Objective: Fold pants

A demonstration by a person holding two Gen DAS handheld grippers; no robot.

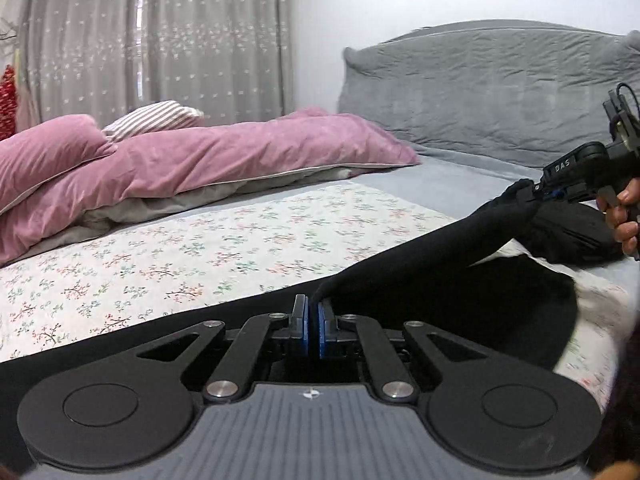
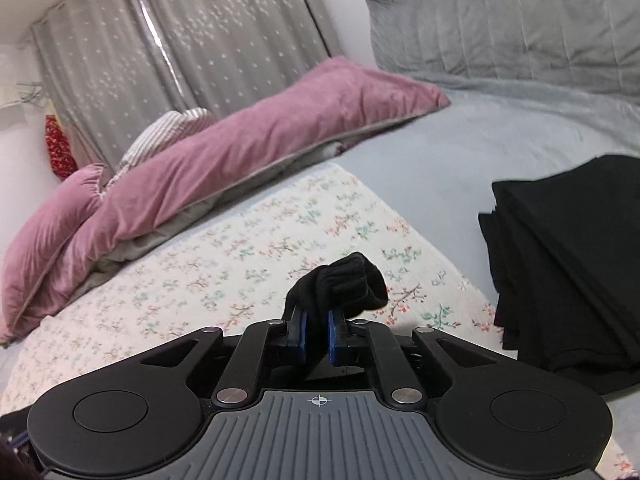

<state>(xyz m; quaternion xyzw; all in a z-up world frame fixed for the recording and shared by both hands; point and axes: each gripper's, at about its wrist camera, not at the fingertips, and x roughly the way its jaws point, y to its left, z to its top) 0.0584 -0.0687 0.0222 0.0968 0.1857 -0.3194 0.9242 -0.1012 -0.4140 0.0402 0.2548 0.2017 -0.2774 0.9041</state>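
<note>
Black pants [image 1: 420,272] stretch across the bed between my two grippers, held above the floral sheet [image 1: 200,252]. My left gripper [image 1: 313,312] is shut on one edge of the pants. My right gripper [image 2: 316,320] is shut on a bunched ribbed end of the pants [image 2: 344,284]. The right gripper also shows in the left wrist view [image 1: 536,194], at the far right, clamping the fabric.
A stack of folded black clothes [image 2: 568,256] lies on the grey bedsheet [image 2: 460,136] to the right. A pink duvet [image 1: 180,160] and a striped pillow [image 1: 156,118] lie along the far side. A grey padded headboard [image 1: 480,88] and curtains [image 1: 160,40] stand behind.
</note>
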